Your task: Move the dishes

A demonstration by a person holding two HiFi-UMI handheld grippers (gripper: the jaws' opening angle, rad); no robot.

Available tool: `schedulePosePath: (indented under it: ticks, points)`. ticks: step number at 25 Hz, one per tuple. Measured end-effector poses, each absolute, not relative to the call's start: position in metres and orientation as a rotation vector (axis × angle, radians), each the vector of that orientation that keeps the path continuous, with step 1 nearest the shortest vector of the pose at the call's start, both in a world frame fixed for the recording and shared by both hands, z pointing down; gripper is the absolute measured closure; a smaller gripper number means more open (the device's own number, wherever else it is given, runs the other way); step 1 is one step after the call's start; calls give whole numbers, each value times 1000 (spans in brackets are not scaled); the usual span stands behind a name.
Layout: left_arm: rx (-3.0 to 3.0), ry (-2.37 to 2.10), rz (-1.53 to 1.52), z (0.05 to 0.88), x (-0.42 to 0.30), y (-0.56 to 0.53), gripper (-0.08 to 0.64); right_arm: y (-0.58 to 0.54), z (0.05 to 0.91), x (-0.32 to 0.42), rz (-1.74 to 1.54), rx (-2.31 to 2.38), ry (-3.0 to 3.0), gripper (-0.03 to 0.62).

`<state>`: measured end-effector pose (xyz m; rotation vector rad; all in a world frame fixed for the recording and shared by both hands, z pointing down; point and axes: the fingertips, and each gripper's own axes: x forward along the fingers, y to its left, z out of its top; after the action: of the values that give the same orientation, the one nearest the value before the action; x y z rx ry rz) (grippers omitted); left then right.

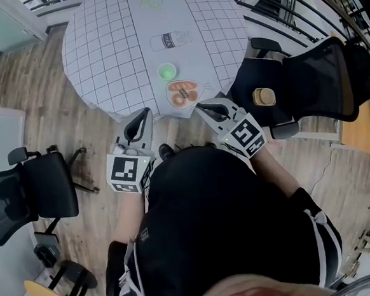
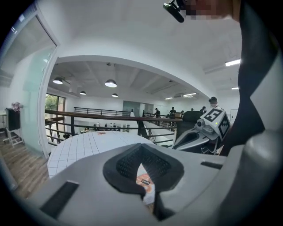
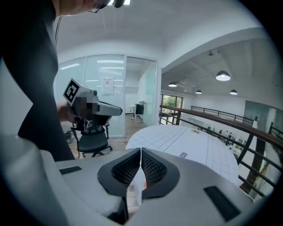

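Near the front edge of a round table (image 1: 101, 48) with a grid cloth lies an orange plate (image 1: 182, 93) with food on it. A small green cup (image 1: 166, 71) stands just behind it. Both grippers hover off the table's near edge, in front of my body. My left gripper (image 1: 146, 111) (image 2: 141, 146) is shut with nothing held, left of the plate. My right gripper (image 1: 202, 108) (image 3: 141, 150) is also shut and empty, just right of the plate. A bit of the plate (image 2: 144, 181) shows below the left gripper's closed pads.
A white printed label (image 1: 171, 40) lies farther back on the table. A black office chair (image 1: 314, 83) stands at the right with a tan round thing (image 1: 264, 96) on its seat. Another black chair (image 1: 29, 195) stands at the left. A railing (image 1: 301, 7) runs behind the table.
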<state>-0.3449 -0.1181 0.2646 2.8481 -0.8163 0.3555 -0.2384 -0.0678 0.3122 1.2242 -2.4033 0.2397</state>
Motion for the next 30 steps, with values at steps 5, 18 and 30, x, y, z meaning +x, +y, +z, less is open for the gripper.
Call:
schedulePosePath:
  ticks: [5,18,30]
  points:
    - [2853,-779,270,243,-311,-103,555,-45,265,-208,159,1349,-2506,571]
    - [2884,-726,287,242,-278,-76,557,-19,235,-174,99,1482,-2560,572]
    - [2933,-681,331,244,-247,-59,555,5,248,-151,154,1528,-2512,571]
